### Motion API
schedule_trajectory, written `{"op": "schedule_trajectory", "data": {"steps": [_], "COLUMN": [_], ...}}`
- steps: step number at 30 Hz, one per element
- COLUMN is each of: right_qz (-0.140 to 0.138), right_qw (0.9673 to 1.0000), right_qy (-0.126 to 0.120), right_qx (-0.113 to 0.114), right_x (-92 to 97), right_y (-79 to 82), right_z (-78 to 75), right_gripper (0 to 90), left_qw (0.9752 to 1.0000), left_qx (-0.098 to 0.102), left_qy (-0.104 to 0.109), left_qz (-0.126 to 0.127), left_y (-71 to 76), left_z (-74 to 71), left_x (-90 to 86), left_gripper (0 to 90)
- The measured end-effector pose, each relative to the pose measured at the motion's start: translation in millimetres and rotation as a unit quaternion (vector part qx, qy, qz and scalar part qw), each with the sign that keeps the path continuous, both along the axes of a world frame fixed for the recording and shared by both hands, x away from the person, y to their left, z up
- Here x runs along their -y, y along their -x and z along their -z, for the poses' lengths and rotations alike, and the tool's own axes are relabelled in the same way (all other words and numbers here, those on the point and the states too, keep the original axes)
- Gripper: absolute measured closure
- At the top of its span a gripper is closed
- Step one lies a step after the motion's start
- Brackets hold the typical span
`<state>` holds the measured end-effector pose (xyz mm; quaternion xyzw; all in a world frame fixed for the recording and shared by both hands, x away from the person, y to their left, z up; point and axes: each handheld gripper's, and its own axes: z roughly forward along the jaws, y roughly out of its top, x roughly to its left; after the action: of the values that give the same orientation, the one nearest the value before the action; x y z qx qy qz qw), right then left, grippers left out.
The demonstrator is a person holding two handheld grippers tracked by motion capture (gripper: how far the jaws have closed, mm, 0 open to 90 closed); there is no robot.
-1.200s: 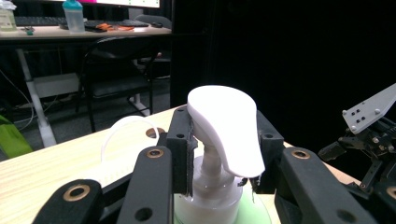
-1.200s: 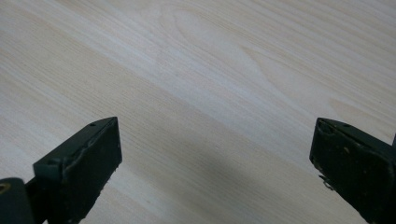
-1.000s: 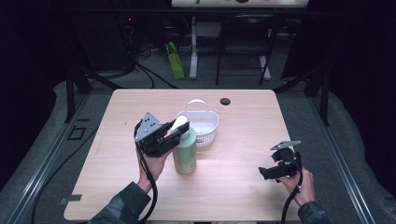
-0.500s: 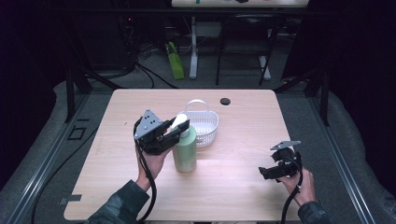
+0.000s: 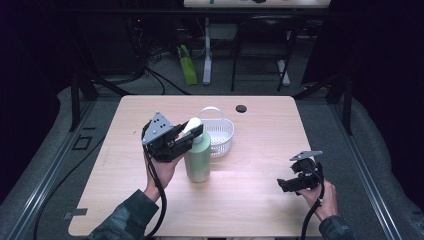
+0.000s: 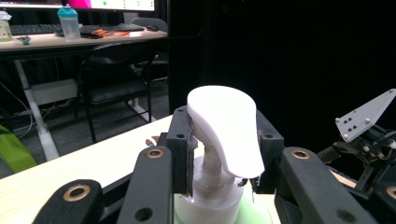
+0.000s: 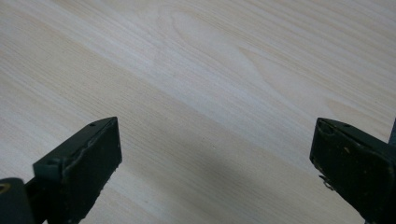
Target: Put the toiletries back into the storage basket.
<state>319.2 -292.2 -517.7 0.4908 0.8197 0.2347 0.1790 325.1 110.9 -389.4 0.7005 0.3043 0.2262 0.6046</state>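
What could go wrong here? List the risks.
1. The left tool is shut on the pump head, not the body, so the green bottle could swing or the pump could depress and squirt.
2. The white basket stands right behind the bottle and could get knocked.

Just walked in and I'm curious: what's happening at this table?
A person holds a claw tool in each hand. The left claw is clamped on the white pump top of a green bottle, which stands upright on the wooden table beside a white basket. The right claw is open over bare wood, holding nothing.
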Motion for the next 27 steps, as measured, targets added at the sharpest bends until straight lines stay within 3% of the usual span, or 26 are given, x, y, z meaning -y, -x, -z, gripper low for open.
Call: {"op": "schedule_trajectory", "data": {"steps": [27], "right_qz": [-0.002], "right_qw": [1.0], "right_qy": [0.002], "right_qx": [-0.001], "right_x": [-0.9], "right_y": [-1.4], "right_z": [0.7], "right_gripper": [1.6], "left_qw": [0.9998], "left_qx": [0.009], "left_qy": [0.01], "left_qz": [0.014], "left_y": [-2.2], "left_z": [-25.6], "left_x": [2.3], "left_gripper": [67.3]}}
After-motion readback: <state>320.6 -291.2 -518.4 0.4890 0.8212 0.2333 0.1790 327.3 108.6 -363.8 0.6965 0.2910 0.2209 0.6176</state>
